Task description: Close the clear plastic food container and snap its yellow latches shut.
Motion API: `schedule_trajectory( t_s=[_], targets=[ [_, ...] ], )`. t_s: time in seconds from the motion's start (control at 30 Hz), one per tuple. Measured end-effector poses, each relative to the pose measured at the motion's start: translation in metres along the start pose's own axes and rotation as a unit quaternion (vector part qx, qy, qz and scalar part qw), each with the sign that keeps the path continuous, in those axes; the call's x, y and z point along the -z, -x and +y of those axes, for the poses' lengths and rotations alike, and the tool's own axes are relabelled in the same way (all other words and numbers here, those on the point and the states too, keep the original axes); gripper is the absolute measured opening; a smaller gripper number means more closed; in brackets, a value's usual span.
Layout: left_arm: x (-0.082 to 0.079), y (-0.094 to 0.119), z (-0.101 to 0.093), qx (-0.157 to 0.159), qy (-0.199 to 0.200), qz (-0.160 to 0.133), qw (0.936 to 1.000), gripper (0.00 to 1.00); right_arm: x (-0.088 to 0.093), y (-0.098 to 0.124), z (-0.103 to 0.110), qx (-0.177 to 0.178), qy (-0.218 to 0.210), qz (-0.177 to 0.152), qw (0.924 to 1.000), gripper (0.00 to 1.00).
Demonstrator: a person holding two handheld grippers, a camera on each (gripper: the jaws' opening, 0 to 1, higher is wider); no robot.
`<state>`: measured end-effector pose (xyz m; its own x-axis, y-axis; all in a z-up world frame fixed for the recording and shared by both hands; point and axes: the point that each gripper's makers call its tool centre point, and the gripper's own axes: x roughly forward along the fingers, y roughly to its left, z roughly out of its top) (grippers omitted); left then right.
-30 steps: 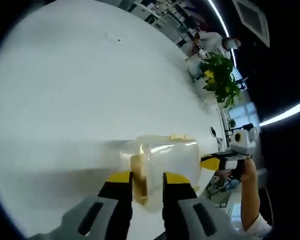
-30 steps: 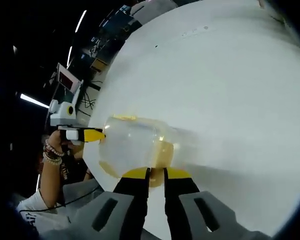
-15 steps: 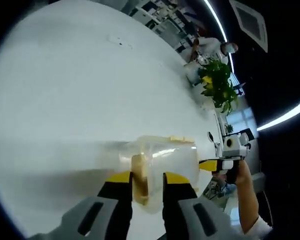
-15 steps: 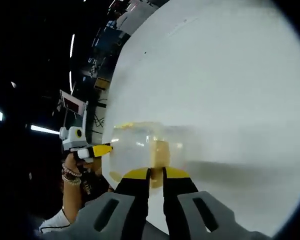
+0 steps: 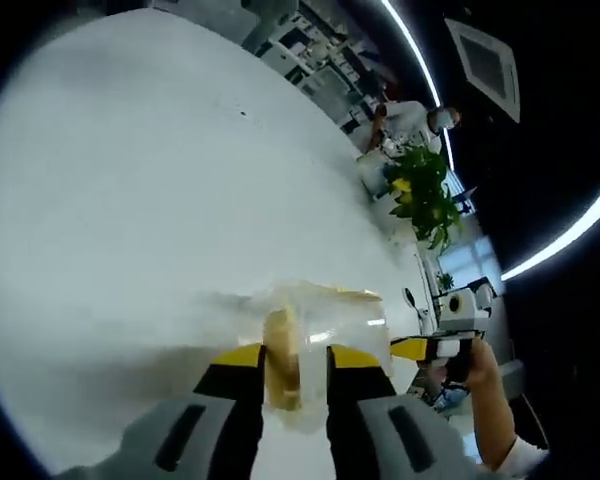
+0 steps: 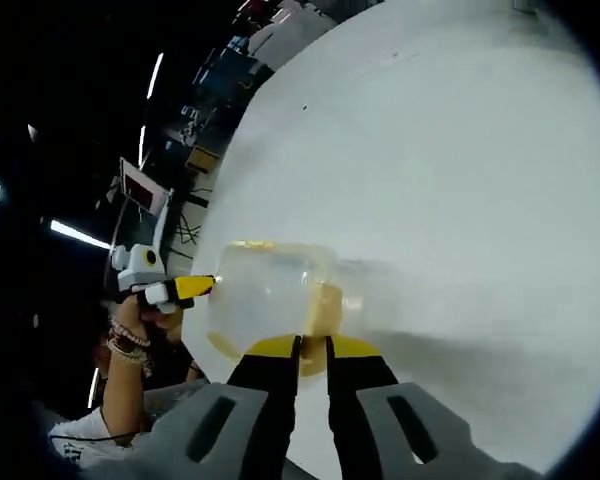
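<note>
On the white table (image 5: 130,200) my left gripper (image 5: 295,352) straddles a yellow latch (image 5: 280,345) of the clear food container (image 5: 325,315), jaws narrow around it; my right gripper (image 6: 313,345), nearly closed, meets the opposite latch (image 6: 323,305). Latching seems underway; next, press each home.

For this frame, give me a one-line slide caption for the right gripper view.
Right gripper at a yellow latch of the clear container on a white table.
</note>
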<state>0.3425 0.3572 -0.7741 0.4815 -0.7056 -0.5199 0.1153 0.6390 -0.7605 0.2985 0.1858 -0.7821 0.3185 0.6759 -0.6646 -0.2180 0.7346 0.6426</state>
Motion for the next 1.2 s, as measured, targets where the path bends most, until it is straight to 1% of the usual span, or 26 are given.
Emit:
schedule_trajectory(
  t_s=[0.03, 0.07, 0.1, 0.13, 0.17, 0.23, 0.27, 0.3, 0.33, 0.4, 0.47, 0.5, 0.53, 0.57, 0.63, 0.67, 0.73, 0.77, 0.8, 0.83, 0.87, 0.9, 0.97, 1.07, 1.17, 1.2],
  targets=[
    [-0.009, 0.004, -0.007, 0.019, 0.007, -0.032, 0.9993, 0.15, -0.001, 0.001, 0.0, 0.003, 0.011, -0.001, 0.9999, 0.07],
    [-0.013, 0.008, -0.01, 0.026, 0.012, -0.05, 0.9984, 0.15, -0.004, 0.002, 0.001, 0.009, 0.01, -0.01, 0.9999, 0.06],
    [-0.017, 0.011, -0.01, 0.022, 0.016, -0.066, 0.9975, 0.15, -0.006, 0.004, 0.002, 0.011, 0.006, -0.011, 0.9999, 0.05],
    [-0.021, 0.014, -0.012, 0.022, 0.008, -0.083, 0.9963, 0.15, -0.008, 0.005, 0.002, 0.012, 0.007, -0.013, 0.9998, 0.04],
    [-0.018, 0.015, -0.014, 0.023, 0.0, -0.082, 0.9963, 0.13, -0.011, 0.006, 0.002, 0.017, 0.01, -0.016, 0.9997, 0.02],
    [-0.008, 0.012, -0.021, 0.027, -0.012, -0.072, 0.997, 0.05, -0.021, 0.009, 0.002, 0.028, 0.024, -0.034, 0.9987, 0.0],
    [0.001, 0.009, -0.028, 0.032, -0.029, -0.052, 0.9977, 0.0, -0.029, 0.007, 0.012, 0.011, 0.024, -0.049, 0.9984, 0.0],
    [0.005, 0.006, -0.032, 0.032, -0.04, -0.051, 0.9974, 0.0, -0.032, 0.005, 0.019, -0.002, 0.031, -0.053, 0.9981, 0.0],
    [0.008, 0.001, -0.038, 0.027, -0.051, -0.054, 0.9969, 0.0, -0.033, 0.001, 0.029, -0.014, 0.035, -0.048, 0.9981, 0.0],
    [0.015, -0.008, -0.046, 0.019, -0.064, -0.059, 0.9961, 0.0, -0.036, -0.007, 0.04, -0.021, 0.045, -0.048, 0.9976, 0.0],
    [0.026, -0.016, -0.059, 0.034, -0.074, -0.047, 0.9955, 0.0, -0.035, -0.015, 0.048, -0.022, 0.053, -0.041, 0.9976, 0.0],
    [0.032, -0.022, -0.066, 0.04, -0.08, -0.039, 0.9952, 0.0, -0.034, -0.02, 0.051, -0.021, 0.067, -0.031, 0.9971, 0.0],
    [0.034, -0.025, -0.069, 0.039, -0.09, -0.039, 0.9944, 0.0, -0.032, -0.024, 0.053, -0.016, 0.077, -0.023, 0.9966, 0.0],
    [0.036, -0.027, -0.071, 0.036, -0.104, -0.038, 0.9933, 0.0, -0.031, -0.029, 0.054, -0.009, 0.09, -0.016, 0.9958, 0.0],
    [0.04, -0.032, -0.071, 0.027, -0.137, -0.023, 0.9899, 0.0, -0.032, -0.038, 0.055, 0.003, 0.105, -0.006, 0.9944, 0.0],
    [0.044, -0.034, -0.07, 0.025, -0.148, -0.011, 0.9887, 0.0, -0.033, -0.041, 0.057, 0.005, 0.111, -0.003, 0.9938, 0.0],
    [0.055, -0.038, -0.064, 0.007, -0.176, 0.017, 0.9843, 0.0, -0.033, -0.048, 0.06, 0.008, 0.119, 0.006, 0.9928, 0.0],
    [0.061, -0.039, -0.059, -0.007, -0.2, 0.03, 0.9792, 0.0, -0.032, -0.053, 0.062, 0.009, 0.125, 0.014, 0.992, 0.0],
    [0.056, -0.039, -0.065, 0.008, -0.213, 0.011, 0.9769, 0.0, -0.031, -0.055, 0.063, 0.01, 0.128, 0.019, 0.9915, 0.0],
    [0.059, -0.037, -0.066, 0.005, -0.199, 0.018, 0.9797, 0.0, -0.031, -0.058, 0.064, 0.014, 0.135, 0.027, 0.9903, 0.0],
    [0.062, -0.036, -0.066, 0.007, -0.195, 0.027, 0.9805, 0.0, -0.032, -0.059, 0.064, 0.018, 0.142, 0.031, 0.9892, 0.0],
    [0.065, -0.036, -0.07, 0.02, -0.187, 0.037, 0.9814, 0.0, -0.032, -0.062, 0.064, 0.024, 0.151, 0.036, 0.9876, 0.0],
    [0.069, -0.035, -0.069, 0.023, -0.188, 0.052, 0.9804, 0.0, -0.034, -0.064, 0.065, 0.029, 0.164, 0.042, 0.9851, 0.0],
    [0.072, -0.033, -0.07, 0.029, -0.19, 0.065, 0.9792, 0.0, -0.044, -0.066, 0.064, 0.044, 0.171, 0.043, 0.9833, 0.0],
    [0.075, -0.031, -0.073, 0.036, -0.189, 0.071, 0.9788, 0.0, -0.053, -0.067, 0.065, 0.055, 0.183, 0.035, 0.981, 0.0],
    [0.076, -0.031, -0.072, 0.035, -0.191, 0.079, 0.9777, 0.0, -0.057, -0.068, 0.066, 0.055, 0.186, 0.033, 0.9805, 0.0]
  ],
)
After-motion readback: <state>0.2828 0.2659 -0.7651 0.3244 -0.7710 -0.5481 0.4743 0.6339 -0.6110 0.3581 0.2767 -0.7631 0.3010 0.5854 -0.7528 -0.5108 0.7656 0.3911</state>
